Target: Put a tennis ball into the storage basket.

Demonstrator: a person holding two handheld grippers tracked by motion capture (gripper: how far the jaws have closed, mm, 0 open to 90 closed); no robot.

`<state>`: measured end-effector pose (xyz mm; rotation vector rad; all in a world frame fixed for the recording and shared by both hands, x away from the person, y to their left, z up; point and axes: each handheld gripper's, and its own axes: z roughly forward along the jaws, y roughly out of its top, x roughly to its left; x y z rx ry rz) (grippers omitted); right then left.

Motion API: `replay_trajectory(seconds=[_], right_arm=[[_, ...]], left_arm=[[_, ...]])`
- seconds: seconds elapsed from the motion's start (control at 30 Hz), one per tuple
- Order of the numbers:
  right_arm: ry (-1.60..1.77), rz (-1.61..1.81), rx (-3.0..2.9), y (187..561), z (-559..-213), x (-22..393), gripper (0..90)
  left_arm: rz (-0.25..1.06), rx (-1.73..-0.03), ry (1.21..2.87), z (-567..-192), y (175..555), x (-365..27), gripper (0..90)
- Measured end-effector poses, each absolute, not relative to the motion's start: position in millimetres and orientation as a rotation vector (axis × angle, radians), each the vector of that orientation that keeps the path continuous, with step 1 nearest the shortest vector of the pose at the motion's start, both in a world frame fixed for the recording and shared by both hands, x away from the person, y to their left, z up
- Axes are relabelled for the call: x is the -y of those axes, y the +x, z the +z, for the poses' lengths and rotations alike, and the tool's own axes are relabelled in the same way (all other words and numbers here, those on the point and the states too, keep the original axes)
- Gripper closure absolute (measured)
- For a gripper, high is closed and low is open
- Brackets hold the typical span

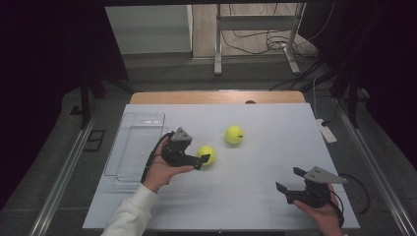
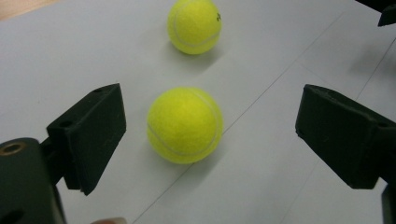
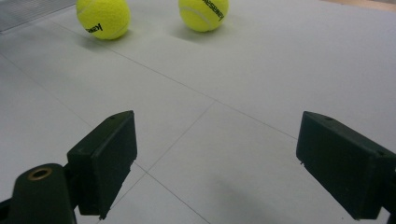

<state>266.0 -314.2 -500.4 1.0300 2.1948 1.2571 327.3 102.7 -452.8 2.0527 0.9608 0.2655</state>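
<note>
Two yellow tennis balls lie on the white table sheet (image 1: 246, 196). The nearer ball (image 1: 206, 154) (image 2: 185, 125) rests between the wide-apart jaws of my left gripper (image 1: 201, 162) (image 2: 212, 121), with a gap on each side. Just beyond it sits the farther ball (image 1: 234, 134) (image 2: 194, 25). My right gripper (image 1: 289, 179) (image 3: 215, 149) is open at the front right of the table, holding nothing. Its view looks across the sheet at both balls (image 3: 103, 17) (image 3: 203, 13) far ahead.
A clear plastic tray (image 1: 129, 147) stands at the table's left, just behind my left hand. A white device (image 1: 326, 131) lies at the right edge. Beyond the table's wooden far edge (image 1: 216, 97) are metal stand legs (image 1: 218, 59) and cables.
</note>
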Motion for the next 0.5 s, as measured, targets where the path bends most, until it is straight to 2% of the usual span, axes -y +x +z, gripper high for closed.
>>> replay_trajectory(seconds=[0.5], right_arm=[[1.034, 1.258, -2.196, 266.1, -501.1, 315.4, 12.9]], left_arm=[[0.232, -0.981, 2.096, -464.4, 344.7, -96.4, 9.4]])
